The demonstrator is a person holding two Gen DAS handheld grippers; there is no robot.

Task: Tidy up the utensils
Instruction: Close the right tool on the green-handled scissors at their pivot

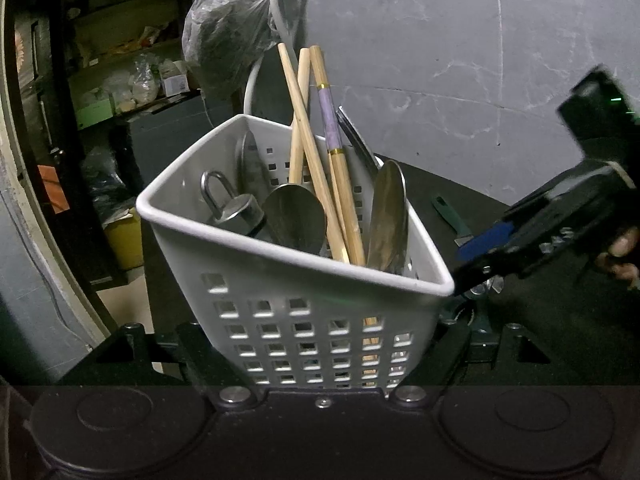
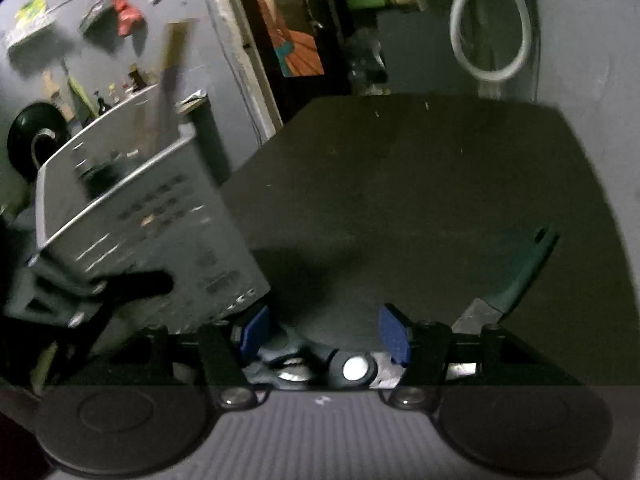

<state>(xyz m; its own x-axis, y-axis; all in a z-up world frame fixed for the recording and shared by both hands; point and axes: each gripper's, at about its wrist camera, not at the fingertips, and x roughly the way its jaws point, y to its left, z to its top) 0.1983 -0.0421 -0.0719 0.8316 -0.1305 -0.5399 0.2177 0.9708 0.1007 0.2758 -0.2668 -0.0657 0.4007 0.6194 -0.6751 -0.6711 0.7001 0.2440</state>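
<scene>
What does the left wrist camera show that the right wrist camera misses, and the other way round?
Only the left wrist view looks into the white utensil basket: wooden chopsticks, metal spoons and a metal piece with a loop handle. It also shows a plastic bag hanging behind.

Only the right wrist view shows the right hand-held gripper standing open over a scissors-like tool, and things hung on the wall.

Both show the basket, the dark tabletop, the green-handled knife and the white hose.
</scene>
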